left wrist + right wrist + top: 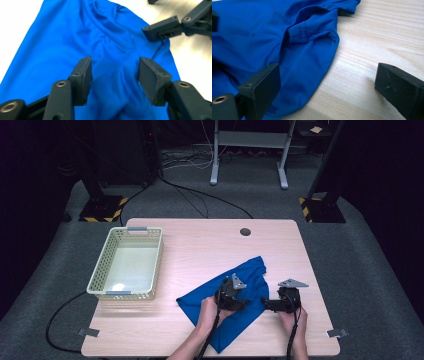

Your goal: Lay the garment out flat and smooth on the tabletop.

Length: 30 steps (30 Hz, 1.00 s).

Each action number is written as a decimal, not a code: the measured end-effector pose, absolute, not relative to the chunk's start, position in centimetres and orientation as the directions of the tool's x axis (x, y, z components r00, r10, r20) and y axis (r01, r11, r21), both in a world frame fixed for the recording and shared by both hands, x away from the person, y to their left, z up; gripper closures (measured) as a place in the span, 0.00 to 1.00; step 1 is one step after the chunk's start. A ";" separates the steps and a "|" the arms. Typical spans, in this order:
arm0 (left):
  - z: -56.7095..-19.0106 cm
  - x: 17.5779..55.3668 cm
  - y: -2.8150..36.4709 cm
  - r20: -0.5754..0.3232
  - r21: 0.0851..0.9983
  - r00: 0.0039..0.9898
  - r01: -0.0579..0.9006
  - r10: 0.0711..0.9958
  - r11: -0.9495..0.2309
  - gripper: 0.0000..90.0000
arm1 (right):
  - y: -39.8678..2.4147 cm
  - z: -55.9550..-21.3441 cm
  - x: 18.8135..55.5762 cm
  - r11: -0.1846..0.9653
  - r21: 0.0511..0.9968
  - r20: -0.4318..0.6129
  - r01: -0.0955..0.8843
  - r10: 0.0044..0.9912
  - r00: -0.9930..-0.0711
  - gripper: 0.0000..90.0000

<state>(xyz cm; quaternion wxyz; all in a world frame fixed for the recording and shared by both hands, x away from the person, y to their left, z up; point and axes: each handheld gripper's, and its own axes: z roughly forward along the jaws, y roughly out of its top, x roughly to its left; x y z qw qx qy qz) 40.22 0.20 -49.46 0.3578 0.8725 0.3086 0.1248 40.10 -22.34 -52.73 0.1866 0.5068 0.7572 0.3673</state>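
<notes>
The blue cloth (pixel 227 302) lies rumpled on the worktop (pixel 200 245), well apart from the basket (pixel 97 281). Folding looks barely begun. Left claw (pixel 113 75) hangs half-open over it, gripping nothing; right claw (pixel 327 87) gapes wide at its edge.

We see two black grippers: left gripper (pixel 231 296), right gripper (pixel 284 301), each topped with a grey three-cornered plate. Black cables trail back along bare forearms. Blocky matte jaws, brass-coloured pivot screws at the linkages, small screws in the pads. No sleeves visible.
</notes>
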 end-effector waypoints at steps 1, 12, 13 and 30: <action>-49.6 40.4 -0.3 0.002 0.697 0.779 0.449 0.627 -0.559 0.47 | -22.3 -52.7 40.1 0.218 0.746 0.090 0.630 0.904 -0.419 0.07; -50.7 41.7 -3.5 0.052 0.645 0.769 0.461 0.637 -0.610 0.67 | -22.4 -52.7 40.1 0.213 0.749 0.094 0.628 0.903 -0.419 0.07; -50.7 41.8 -3.5 0.053 0.646 0.771 0.458 0.635 -0.610 0.73 | -22.4 -52.7 40.1 0.213 0.749 0.095 0.628 0.903 -0.419 0.07; -48.8 43.4 0.0 -0.026 0.705 0.749 0.484 0.662 -0.519 0.95 | -22.4 -52.7 40.1 0.211 0.749 0.096 0.628 0.903 -0.418 0.07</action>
